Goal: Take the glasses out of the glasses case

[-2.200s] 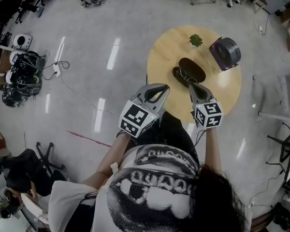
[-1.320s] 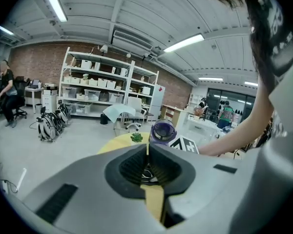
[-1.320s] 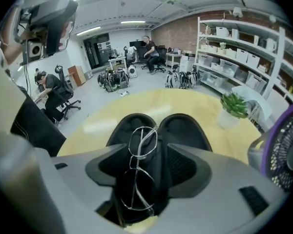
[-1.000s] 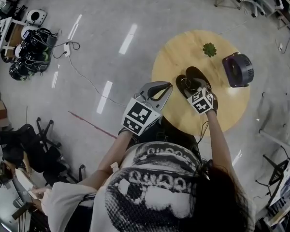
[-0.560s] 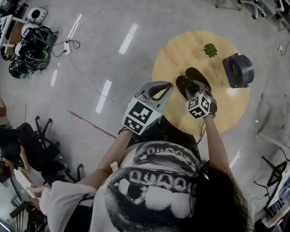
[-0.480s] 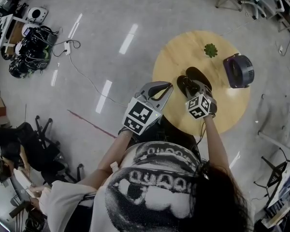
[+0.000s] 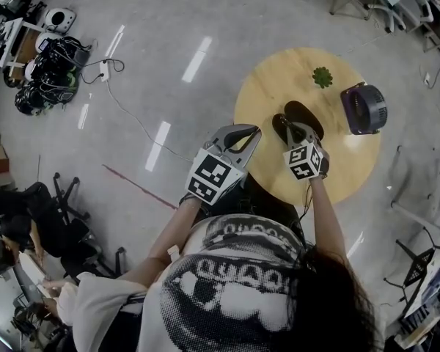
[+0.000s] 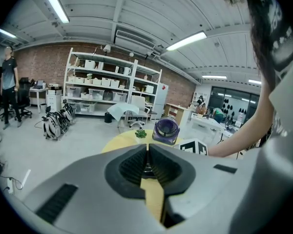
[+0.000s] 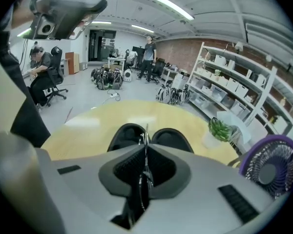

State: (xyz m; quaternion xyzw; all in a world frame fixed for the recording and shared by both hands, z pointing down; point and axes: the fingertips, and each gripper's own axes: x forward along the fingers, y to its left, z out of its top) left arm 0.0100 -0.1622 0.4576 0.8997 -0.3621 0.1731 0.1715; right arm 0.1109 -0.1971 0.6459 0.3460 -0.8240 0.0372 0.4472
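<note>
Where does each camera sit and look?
Head view: on the person's head, facing down at table, left gripper, right gripper, arms.
Left gripper view: on that gripper, past shut jaws toward the fan; forearm shows.
Right gripper view: on that gripper, jaws closing on glasses at the glasses case.
All share the fan.

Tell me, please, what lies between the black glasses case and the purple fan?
Only bare round wooden tabletop, as the head view shows.
</note>
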